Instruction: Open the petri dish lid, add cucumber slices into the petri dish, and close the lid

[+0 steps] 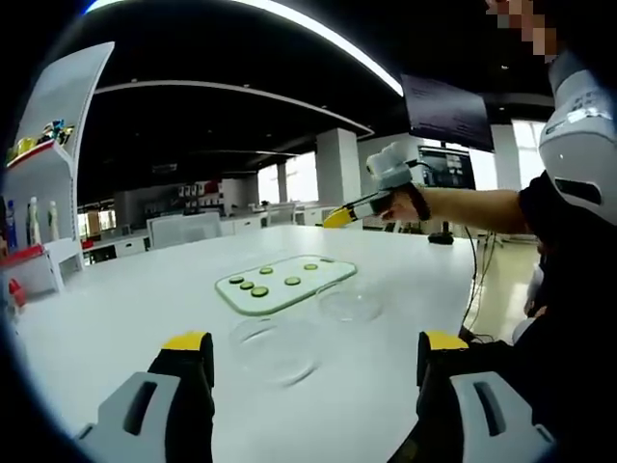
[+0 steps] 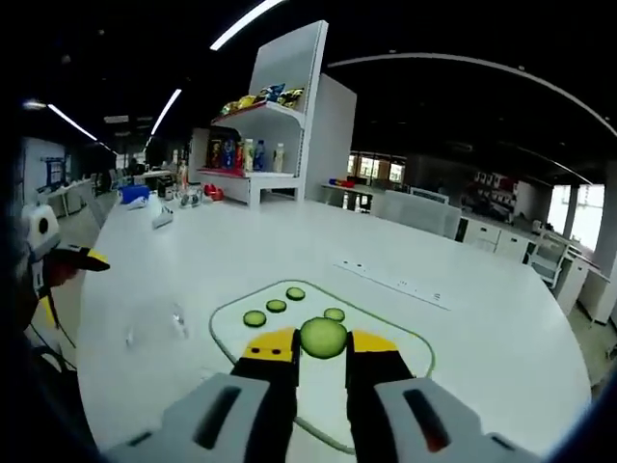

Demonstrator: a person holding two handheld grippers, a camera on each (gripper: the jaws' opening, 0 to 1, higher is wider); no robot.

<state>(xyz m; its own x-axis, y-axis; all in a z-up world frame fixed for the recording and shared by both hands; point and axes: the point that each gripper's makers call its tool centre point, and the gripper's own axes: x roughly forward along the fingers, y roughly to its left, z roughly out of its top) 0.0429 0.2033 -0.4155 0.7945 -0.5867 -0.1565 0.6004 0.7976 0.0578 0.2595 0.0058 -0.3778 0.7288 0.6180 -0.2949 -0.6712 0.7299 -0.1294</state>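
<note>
In the left gripper view, the left gripper (image 1: 313,371) hovered above the near edge of the white table (image 1: 125,318), its yellow-tipped jaws spread wide and grasping nothing. Between and just beyond them lay a clear round piece (image 1: 277,349), and a second clear round piece (image 1: 350,303) sat a little further off, beside the green-edged cutting board (image 1: 286,283). Which of the two was the petri dish and which its lid could not be told; both were nearly invisible against the table. Several cucumber slices (image 1: 260,290) lay on the board. The right gripper (image 1: 339,217) came in from the right, held high above the table; its jaw state could not be read here.

In the right gripper view, the right gripper (image 2: 323,349) had its jaws clenched on one cucumber slice (image 2: 323,338), carried above the board (image 2: 405,338), where other slices (image 2: 276,306) lay. A faint glint of clear plastic (image 2: 178,318) showed on the table to the left of the board, too dim to make out its shape. The left gripper's yellow tip (image 2: 82,258) poked in at the far left edge, mostly cut off.

The lid appeared to be off already, so the filling step seemed to be in hand. Next, the slice would need carrying over the open dish and releasing into it.
</note>
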